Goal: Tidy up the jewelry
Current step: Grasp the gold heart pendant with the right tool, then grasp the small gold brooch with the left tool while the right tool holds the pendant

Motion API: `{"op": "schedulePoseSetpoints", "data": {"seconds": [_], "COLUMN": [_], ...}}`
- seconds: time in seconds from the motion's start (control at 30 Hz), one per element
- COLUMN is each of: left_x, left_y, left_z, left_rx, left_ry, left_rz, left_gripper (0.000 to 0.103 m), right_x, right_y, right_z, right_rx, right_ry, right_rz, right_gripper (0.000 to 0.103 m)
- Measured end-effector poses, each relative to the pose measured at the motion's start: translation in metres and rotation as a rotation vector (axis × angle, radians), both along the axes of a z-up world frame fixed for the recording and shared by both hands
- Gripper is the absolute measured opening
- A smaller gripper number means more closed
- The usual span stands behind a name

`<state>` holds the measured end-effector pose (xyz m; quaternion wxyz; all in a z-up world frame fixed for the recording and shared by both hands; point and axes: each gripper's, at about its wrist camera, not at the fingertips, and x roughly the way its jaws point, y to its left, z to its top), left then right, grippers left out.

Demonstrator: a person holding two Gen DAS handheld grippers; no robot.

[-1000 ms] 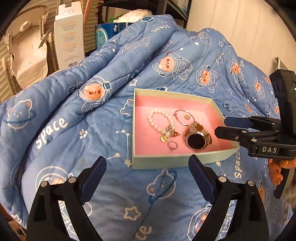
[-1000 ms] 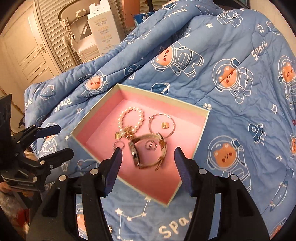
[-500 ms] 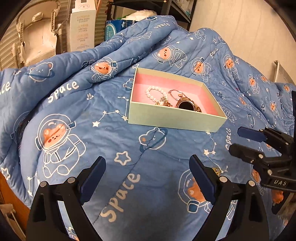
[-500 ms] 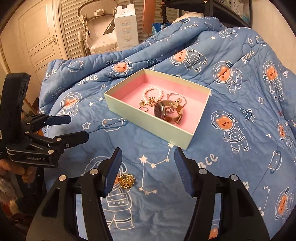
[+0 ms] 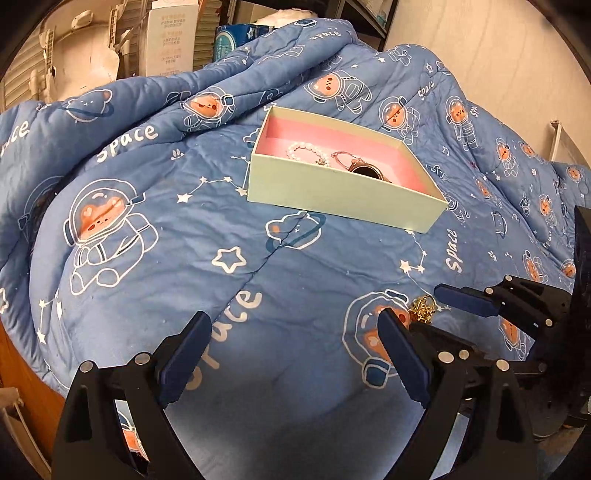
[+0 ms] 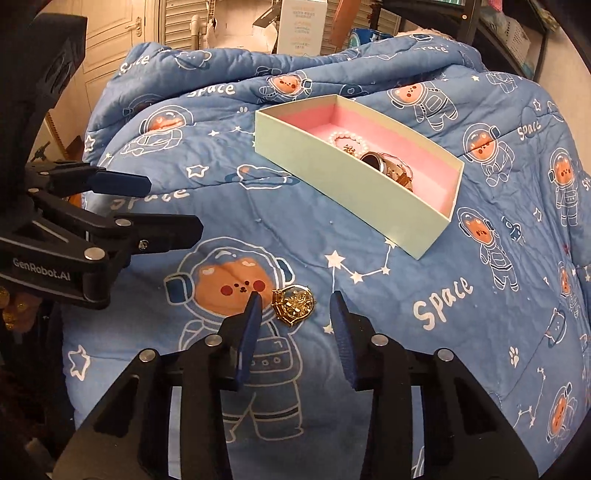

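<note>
Both hand-held grippers open, empty; right astride gold brooch on quilt; left nearby.

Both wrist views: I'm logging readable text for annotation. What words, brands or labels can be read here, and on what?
"GenRobot.AI": on the body of the left hand-held gripper.
"Space": printed again and again on the blue quilt.
White carton behind the quilt: lines of print, too small to read.
Blue pack beside it: label too blurred to read.
Green box: no text visible.

- box sitting on quilt, far side
- bracelet and watch lying inside box
- brooch lying on quilt, near side
</note>
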<state>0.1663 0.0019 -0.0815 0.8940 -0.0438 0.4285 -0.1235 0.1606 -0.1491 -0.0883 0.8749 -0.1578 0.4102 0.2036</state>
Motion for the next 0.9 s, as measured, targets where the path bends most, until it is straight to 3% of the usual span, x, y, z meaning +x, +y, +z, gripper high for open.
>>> {"op": "schedulePoseSetpoints", "data": {"seconds": [0.1, 0.27, 0.53, 0.67, 0.9], "left_x": [-0.002, -0.003, -0.011, -0.014, -0.006], "left_y": [-0.003, -0.008, -0.029, -0.047, -0.089], "left_z": [0.0, -0.002, 0.001, 0.002, -0.006], "left_rx": [0.008, 0.005, -0.004, -0.022, 0.021], "left_ry": [-0.002, -0.001, -0.037, -0.046, -0.028], "left_rz": [-0.005, -0.015, -0.088, -0.166, -0.289], "left_gripper": [0.089, 0.089, 0.087, 0.075, 0.051], "right_x": [0.001, -0.001, -0.001, -0.002, -0.001], "right_y": [-0.001, -0.006, -0.043, -0.059, -0.078], "right_z": [0.0, 0.005, 0.018, 0.018, 0.015], "right_rx": [0.017, 0.063, 0.252, 0.247, 0.247], "right_ry": [0.01, 0.023, 0.115, 0.117, 0.124], "right_rz": [0.0, -0.011, -0.12, -0.169, -0.224], "right_gripper": [0.025, 0.025, 0.025, 0.025, 0.025]}}
